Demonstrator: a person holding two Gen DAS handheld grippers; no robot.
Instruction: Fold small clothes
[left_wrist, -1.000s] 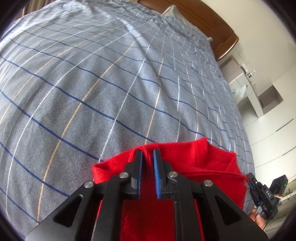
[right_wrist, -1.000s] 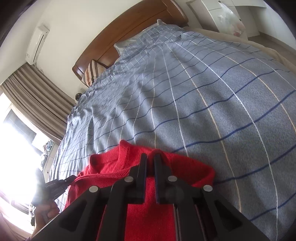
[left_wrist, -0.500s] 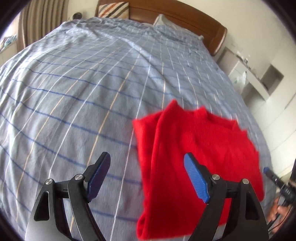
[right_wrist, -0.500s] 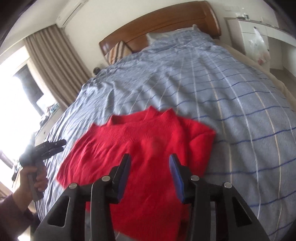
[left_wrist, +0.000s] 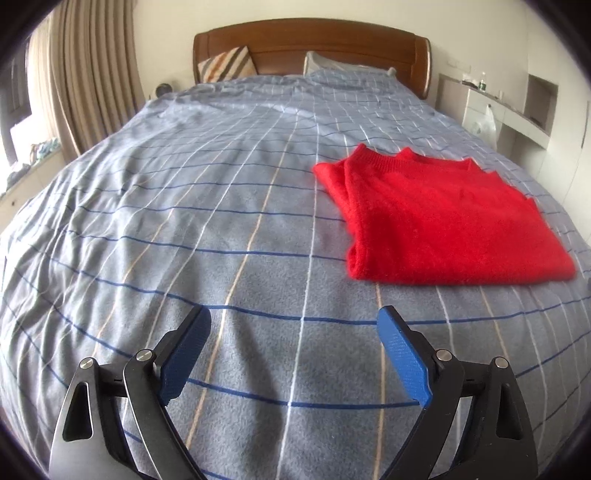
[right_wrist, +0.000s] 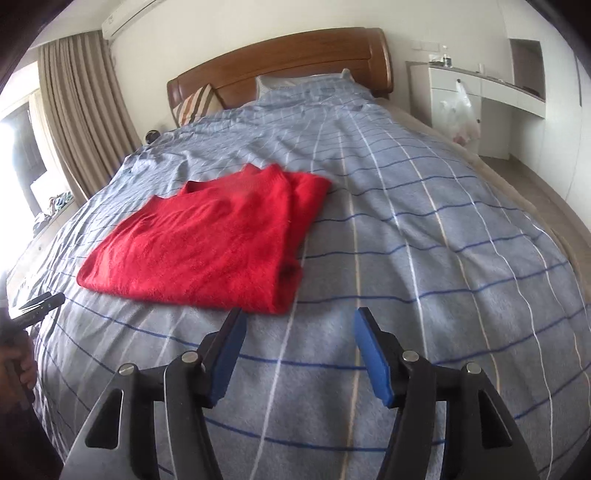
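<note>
1. Sweater (left_wrist: 439, 221), red knit, lies folded into a compact rectangle on the bed (left_wrist: 184, 229), toward its right half in the left wrist view. Collar end points to the headboard (left_wrist: 314, 40); a rolled fold edge runs down the side nearer the middle of the bed.
2. Left gripper (left_wrist: 293, 354): jaws have just been opening and now stand spread wide, nothing between them but bare cover. It hangs well short of the sweater and off to its side.
3. Right gripper (right_wrist: 299, 354): jaws have just been opening too, now moderately spread and empty. The near corner of the sweater lies just beyond its left finger, apart from it.
4. Progress, as judged: the fold on this garment looks complete, with layers stacked and edges roughly square. What may remain is minor tidying of the uneven collar edge, or moving on to another garment; no other is in view.
5. Not verifiable:
   - sleeves are tucked out of sight, so their lie inside the fold cannot be checked;
   - the left gripper shows only as a dark tip at the edge of the right wrist view, with a hand (right_wrist: 18, 365) partly cut off;
   - the near end of the bed is hidden under both grippers.
</note>
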